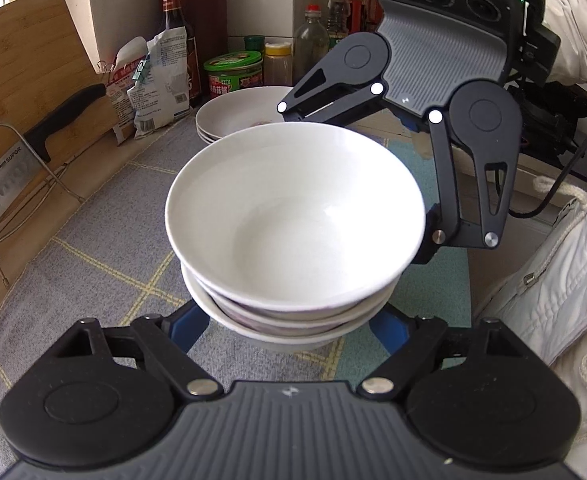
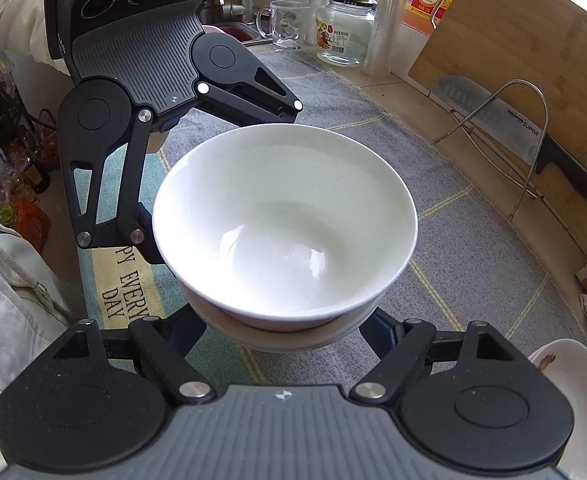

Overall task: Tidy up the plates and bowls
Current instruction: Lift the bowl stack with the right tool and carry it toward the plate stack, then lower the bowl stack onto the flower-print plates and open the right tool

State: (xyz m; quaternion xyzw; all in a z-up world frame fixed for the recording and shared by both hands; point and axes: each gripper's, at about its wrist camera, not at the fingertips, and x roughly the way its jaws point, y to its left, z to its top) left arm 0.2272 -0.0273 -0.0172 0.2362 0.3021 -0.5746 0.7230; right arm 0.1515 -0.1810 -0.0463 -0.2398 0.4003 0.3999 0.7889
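Three white bowls (image 1: 293,224) sit nested in a stack on the grey mat (image 1: 105,232) of a kitchen counter, hemmed in by two hand-held grippers facing each other. The left gripper (image 1: 289,326) has its blue-tipped fingers spread wide on either side of the stack's base; the right gripper (image 2: 283,330) is splayed wide around the stack from the opposite side. Whether any finger touches the bowls cannot be told. A pile of plates (image 1: 237,114) waits behind, just in front of jars and bottles. A cleaver (image 2: 509,128) rests on a wire rack against a wooden board (image 2: 533,40).
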